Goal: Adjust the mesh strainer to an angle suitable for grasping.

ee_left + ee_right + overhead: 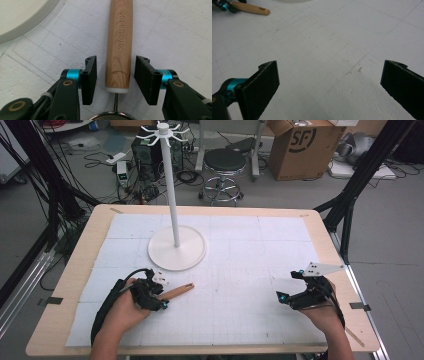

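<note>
A: What step is in hand now?

B: I judge it is the moment around the grip on the kitchen tool [118, 45]. The left gripper [115, 80] has its 2 jaws on either side of the wooden handle, but the pads [145, 77] do not touch the wood — there is a small gap on each side. So the jaws are spread a little, with the handle between them, not pinching it.

A: And where does the tool lie?

B: Flat on the white mat [240, 285], at the near left part of the table [75, 270], just in front of the round base of the white stand [176, 247]. In the left gripper view a thin metal stem comes out of the handle toward a round metal rim at the bottom edge; perhaps a small strainer, I cannot tell surely.

A: The other hand?

B: The right gripper [329, 82] is well apart, at the near right of the mat, jaws spread wide over bare mat, nothing between them.

A: What does the next move call for?

B: If the tool must be lifted and hung on the stand, the left jaws must press together squarely on the handle, then rise without letting the heavy end tip down. If it was set down — simply draw back straight.

A: The count?

B: 1 kitchen tool, 1 stand, 2 grippers, 1 mat, 1 table.
</note>
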`<state>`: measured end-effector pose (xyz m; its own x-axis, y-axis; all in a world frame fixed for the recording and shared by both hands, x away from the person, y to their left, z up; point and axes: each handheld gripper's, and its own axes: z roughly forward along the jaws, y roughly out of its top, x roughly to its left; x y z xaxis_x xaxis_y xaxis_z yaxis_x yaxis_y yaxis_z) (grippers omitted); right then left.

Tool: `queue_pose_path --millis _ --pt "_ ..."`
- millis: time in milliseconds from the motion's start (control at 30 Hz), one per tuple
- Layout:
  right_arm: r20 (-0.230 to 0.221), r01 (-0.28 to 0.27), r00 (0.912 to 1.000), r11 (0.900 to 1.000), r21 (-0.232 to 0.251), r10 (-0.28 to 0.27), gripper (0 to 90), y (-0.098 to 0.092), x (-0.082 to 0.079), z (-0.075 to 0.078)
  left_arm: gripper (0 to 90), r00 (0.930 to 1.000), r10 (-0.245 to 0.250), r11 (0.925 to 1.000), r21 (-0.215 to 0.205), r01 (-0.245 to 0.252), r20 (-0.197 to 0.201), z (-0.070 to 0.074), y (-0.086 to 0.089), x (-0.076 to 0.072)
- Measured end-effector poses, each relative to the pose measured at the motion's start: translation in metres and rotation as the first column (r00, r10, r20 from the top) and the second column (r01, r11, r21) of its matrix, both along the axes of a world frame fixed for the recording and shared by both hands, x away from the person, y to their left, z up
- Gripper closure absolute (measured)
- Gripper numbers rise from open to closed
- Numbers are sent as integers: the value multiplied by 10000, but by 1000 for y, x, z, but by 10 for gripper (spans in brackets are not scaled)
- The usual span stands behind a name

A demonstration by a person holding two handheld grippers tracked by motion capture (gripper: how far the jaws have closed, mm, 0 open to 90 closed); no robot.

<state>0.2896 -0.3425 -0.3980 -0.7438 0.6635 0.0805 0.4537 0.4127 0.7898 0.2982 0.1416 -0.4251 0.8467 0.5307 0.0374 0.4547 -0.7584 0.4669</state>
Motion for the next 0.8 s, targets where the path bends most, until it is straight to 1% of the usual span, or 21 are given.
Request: queue_pose_path --millis 33,67,100,133,167,200,233,333,433,467,533,567,633,700,733,767,800 --pt "23 -14 10000 10000 17 14 8 0 0 0 528 10000 -14 10000 61 14 -26 0 -1 1" --pt "-6 26 10000 10000 23 -26 8 0 0 0 523 9999 -45 9998 173 47 -133 1 -2 3" --pt "-12 25 10000 10000 39 -25 8 -1 0 0 525 9998 20 9998 179 -17 -175 1 -2 5" --pt "17 26 10000 10000 43 -26 8 -2 0 0 535 9999 78 9998 193 -75 -135 1 -1 6" --pt "11 57 10000 10000 44 -58 8 -2 0 0 550 9997 163 9998 142 -161 -171 1 -1 8" --pt "11 57 10000 10000 44 -58 8 -2 0 0 550 9992 216 9998 12 -216 -326 1 0 9" --pt "40 35 10000 10000 59 -35 8 -3 0 0 579 9990 206 9998 -30 -207 -388 1 1 9" --pt "28 43 10000 10000 48 -43 8 -2 0 0 605 9987 230 9997 -110 -235 -445 1 2 10" --pt "-67 8 10000 10000 38 -8 8 -1 1 -1 611 9987 104 9999 -30 -106 -493 1 1 11" --pt "-35 -25 10000 10000 14 25 8 0 1 -2 612 9986 27 10000 -9 -27 -525 1 2 12" --pt "-96 -52 9999 10000 -17 52 8 1 1 -2 612 9983 88 10000 -32 -90 -580 0 1 13" --pt "-93 -78 9999 10000 -33 77 8 2 2 -3 613 9981 96 9999 54 -93 -605 1 0 13" --pt "-113 -70 9999 10000 -31 70 8 3 1 -3 615 9986 110 9997 242 -98 -522 1 -3 12" --pt "-104 -93 9999 9999 -61 93 8 3 2 -3 618 9983 103 9993 354 -83 -569 2 -4 13" --pt "-140 -105 9998 9999 -61 104 8 4 2 -3 645 9982 135 9994 337 -115 -589 2 -4 13" --pt "-140 -105 9998 9999 -61 104 8 4 2 -3 645 9977 111 9994 348 -88 -663 2 -5 13" --pt "-116 -112 9999 9999 -67 111 8 4 2 -3 681 9979 46 9994 332 -24 -654 2 -5 13"
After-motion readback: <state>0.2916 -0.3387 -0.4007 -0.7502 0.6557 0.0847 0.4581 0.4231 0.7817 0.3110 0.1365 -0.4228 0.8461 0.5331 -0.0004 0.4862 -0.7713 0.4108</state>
